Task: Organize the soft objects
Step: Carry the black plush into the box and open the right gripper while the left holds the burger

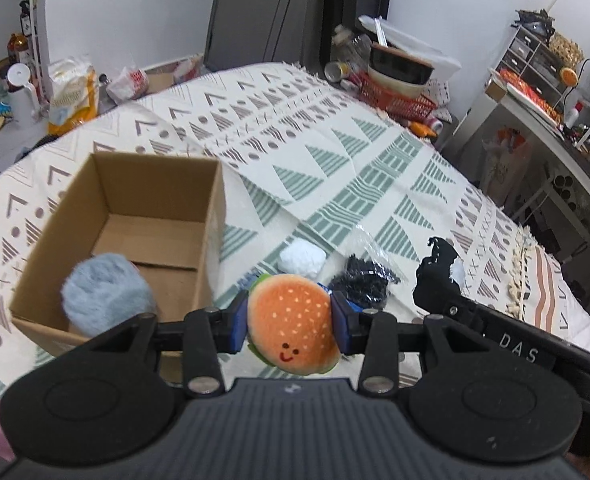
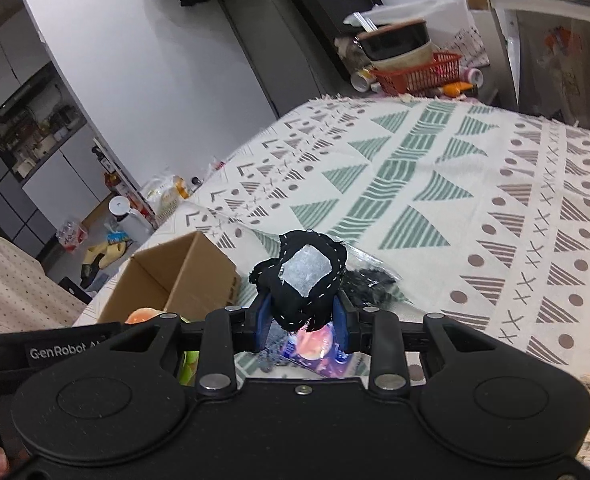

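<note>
While the hamburger plush [image 1: 293,322] sits clamped between the blue pads of the left gripper [image 1: 291,320], its lower edge is cut off by the gripper body, and only an orange sliver of it shows in the right wrist view. It hangs just right of the cardboard box [image 1: 135,216], above the patterned bedspread [image 1: 335,140]. The right gripper [image 2: 305,316] has its jaws closed on a black stitched pouch [image 2: 303,276] with a pale patch on its face; the pads are mostly hidden behind the fabric, and what the pouch holds cannot be told. One fluffy grey-blue ball [image 1: 107,292] lies inside the open box, at its near corner, its underside hidden by the box wall. On the bedspread, past the left gripper, lie one white soft lump [image 1: 302,260] and one dark fuzzy item in a clear plastic bag [image 1: 365,280], near each other; the bag's contents are hard to make out. Beneath the right gripper a purple packet [image 2: 323,354] with a pink-orange picture peeks out, its print too blurred to read. Lettering on the gripper housings reads "DAS" in the left wrist view and "GenRobot A" in the right, both cut off. At the far end of the bed stands one red basket [image 2: 423,74] with stacked bowls, and a white and yellow bag [image 1: 73,96] rests on the floor beyond the bed's left side, its writing illegible.
</note>
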The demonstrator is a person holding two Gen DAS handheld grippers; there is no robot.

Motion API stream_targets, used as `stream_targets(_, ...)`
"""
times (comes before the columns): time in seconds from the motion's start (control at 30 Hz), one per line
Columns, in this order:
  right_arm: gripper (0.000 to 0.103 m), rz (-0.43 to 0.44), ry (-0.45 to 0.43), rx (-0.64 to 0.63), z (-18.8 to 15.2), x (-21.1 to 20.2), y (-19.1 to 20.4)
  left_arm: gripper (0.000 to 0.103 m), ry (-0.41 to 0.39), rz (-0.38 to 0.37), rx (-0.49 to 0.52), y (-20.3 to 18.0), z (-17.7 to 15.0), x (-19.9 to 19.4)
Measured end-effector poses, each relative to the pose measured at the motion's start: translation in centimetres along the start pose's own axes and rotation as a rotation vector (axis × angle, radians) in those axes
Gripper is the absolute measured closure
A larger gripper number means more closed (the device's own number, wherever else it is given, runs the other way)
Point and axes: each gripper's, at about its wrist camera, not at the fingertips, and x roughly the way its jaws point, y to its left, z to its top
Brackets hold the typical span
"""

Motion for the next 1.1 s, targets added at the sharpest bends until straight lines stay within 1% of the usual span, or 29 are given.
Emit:
stream_targets(0.4, 0.072, 0.047, -0.062, -0.056, 0.2, -1.8, 3.5, 0.062, -0.049, 0.035, -0.032, 3.1, 1.2, -2.6)
stream_targets(0.67, 0.072, 0.088, -0.094, -0.075, 0.0, -2.1, 5.7, 0.062, -0.074, 0.052, -0.068, 5.4, 2.3, -3.1)
stream_targets(0.9, 0.072, 0.105, -0.095, -0.089, -0.1, -1.4, 7.0, 0.062, -0.08, 0.052, -0.105, 7.4, 2.9, -3.0)
stream_targets(1.1, 0.071, 0.12, -0.056, -0.12, -0.7, 0.0, 8.5, 0.062, -0.081, 0.059, -0.126, 9.4, 3.4, -2.9)
